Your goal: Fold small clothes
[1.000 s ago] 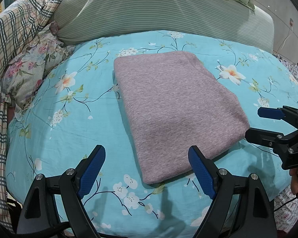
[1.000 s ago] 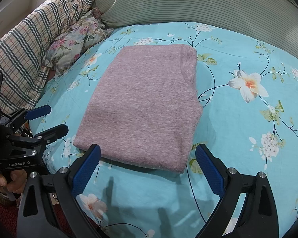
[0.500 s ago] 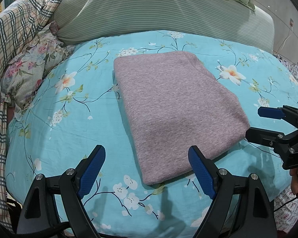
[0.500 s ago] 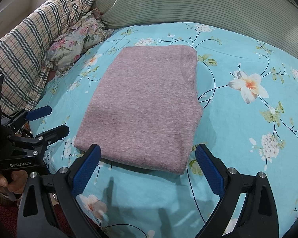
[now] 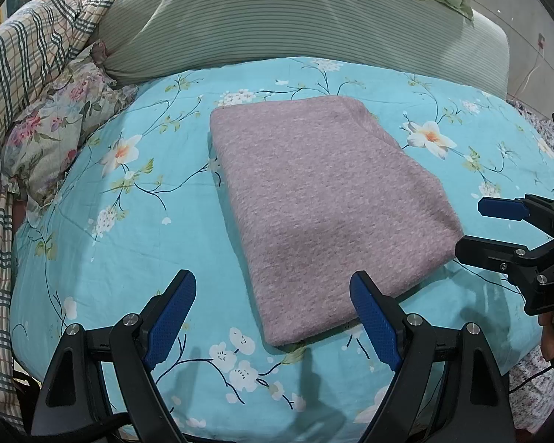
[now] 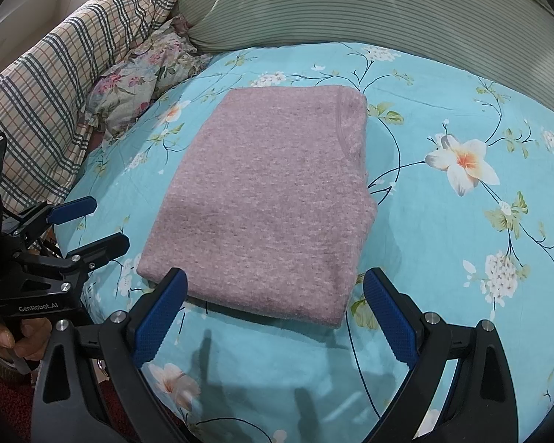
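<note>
Item: pink knit garment (image 5: pixel 325 206) — folded flat on floral bedsheet (image 5: pixel 129 229).
Unchanged from a second ago; left gripper (image 5: pixel 273 313) and right gripper (image 6: pixel 273 306) both agape, empty — fold looks complete.

The mauve knit garment (image 5: pixel 325 206) (image 6: pixel 273 203) lay folded into a flat rectangle; it rested mid-bed on the floral sheet (image 5: pixel 129 221).

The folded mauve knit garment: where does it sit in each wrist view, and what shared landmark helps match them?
Left wrist view: folded mauve knit garment lies centre, running toward lower right, on the turquoise floral bedsheet.
Right wrist view: it lies centre, slightly left.
Shared landmark: the green striped pillow behind it in both.
</note>
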A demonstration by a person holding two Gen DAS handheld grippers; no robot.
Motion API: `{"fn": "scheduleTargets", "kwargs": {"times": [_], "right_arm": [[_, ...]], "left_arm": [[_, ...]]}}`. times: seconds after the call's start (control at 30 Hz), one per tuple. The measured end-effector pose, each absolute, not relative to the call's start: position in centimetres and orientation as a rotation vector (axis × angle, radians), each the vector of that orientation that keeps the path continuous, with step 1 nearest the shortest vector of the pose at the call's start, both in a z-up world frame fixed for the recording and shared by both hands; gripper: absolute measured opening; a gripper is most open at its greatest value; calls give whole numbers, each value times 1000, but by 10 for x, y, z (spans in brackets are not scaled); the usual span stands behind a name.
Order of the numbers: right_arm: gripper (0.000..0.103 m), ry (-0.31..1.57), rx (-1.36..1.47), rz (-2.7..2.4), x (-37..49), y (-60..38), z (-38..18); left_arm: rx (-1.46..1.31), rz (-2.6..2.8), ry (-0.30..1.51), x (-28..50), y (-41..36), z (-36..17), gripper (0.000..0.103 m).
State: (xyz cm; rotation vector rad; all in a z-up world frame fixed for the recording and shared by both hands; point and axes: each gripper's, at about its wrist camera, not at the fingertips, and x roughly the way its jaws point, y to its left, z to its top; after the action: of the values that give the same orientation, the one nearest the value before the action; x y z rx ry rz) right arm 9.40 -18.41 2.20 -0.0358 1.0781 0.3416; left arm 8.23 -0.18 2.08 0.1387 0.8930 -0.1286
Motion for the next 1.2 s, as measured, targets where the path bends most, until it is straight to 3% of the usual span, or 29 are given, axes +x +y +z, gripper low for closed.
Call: {"fn": "scheduleTargets", "kwargs": {"times": [1.2], "right_arm": [[96, 1080, -29, 340, 103, -184, 21]], "left_arm": [[141, -141, 901, 95, -3, 19, 86]]}}
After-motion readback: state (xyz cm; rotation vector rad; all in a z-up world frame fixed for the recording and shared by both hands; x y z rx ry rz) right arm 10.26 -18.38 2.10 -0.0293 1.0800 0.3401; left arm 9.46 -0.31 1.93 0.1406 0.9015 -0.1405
